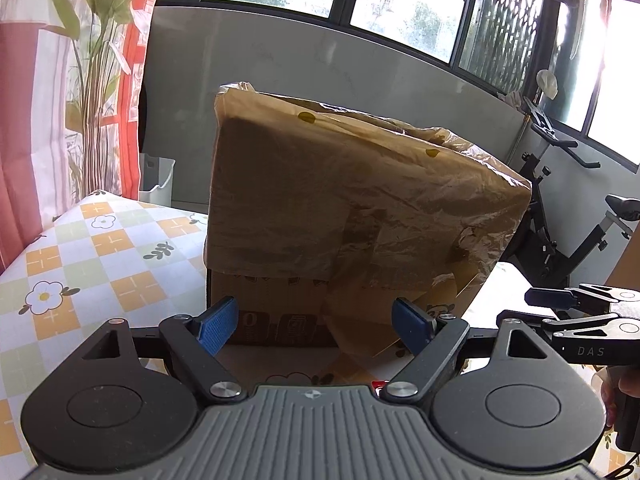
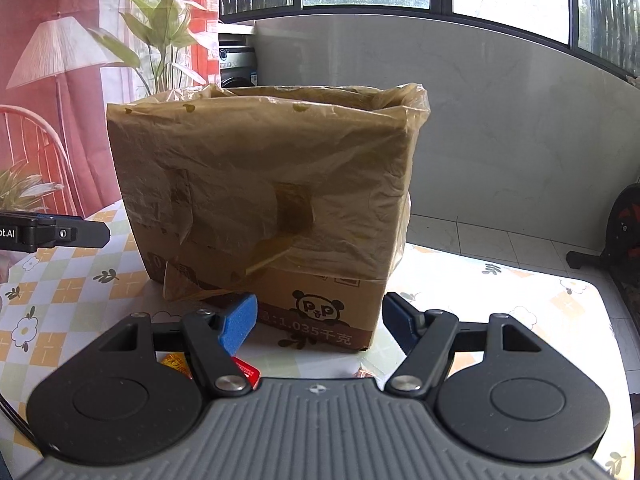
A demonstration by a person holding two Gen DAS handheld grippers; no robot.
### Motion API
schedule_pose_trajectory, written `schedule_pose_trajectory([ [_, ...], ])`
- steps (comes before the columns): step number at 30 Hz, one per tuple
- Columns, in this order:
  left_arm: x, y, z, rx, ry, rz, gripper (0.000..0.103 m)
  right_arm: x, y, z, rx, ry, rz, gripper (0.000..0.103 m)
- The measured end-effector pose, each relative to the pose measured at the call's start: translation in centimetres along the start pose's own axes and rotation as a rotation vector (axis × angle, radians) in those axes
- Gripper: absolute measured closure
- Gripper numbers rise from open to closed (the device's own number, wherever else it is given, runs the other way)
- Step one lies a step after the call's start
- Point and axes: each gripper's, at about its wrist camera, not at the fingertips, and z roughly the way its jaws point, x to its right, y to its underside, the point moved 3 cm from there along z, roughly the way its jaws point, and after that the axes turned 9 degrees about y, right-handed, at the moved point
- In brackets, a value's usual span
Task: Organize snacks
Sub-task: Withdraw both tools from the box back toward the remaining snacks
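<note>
A cardboard box (image 1: 340,200) lined with a thin yellowish plastic bag stands on the table; in the right wrist view the cardboard box (image 2: 272,200) fills the middle, a panda print on its lower side. My left gripper (image 1: 316,326) is open and empty, just short of the box's near side. My right gripper (image 2: 320,320) is open and empty, close to the box's lower corner. A red snack packet (image 2: 246,372) and an orange-yellow one (image 2: 174,362) lie on the table under the right gripper's left finger. The box's inside is hidden.
The table (image 1: 80,264) has a checked floral cloth. The right gripper (image 1: 584,316) shows at the left view's right edge, the left gripper (image 2: 52,234) at the right view's left edge. An exercise bike (image 1: 568,216) and a white bin (image 1: 158,180) stand beyond.
</note>
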Motion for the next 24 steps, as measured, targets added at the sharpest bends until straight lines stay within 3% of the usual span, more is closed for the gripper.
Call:
schedule_pose_trajectory([
  [15,1.7,3.5,2.6,-0.078,0.054,0.069,0.018,1.9,5.7,1.8,-0.066,0.041,0.025,0.031],
  [24,2.7,6.0,4.3,-0.151,0.09,0.083,0.02,2.3,7.1,3.2,-0.108,0.03,0.041,0.031],
])
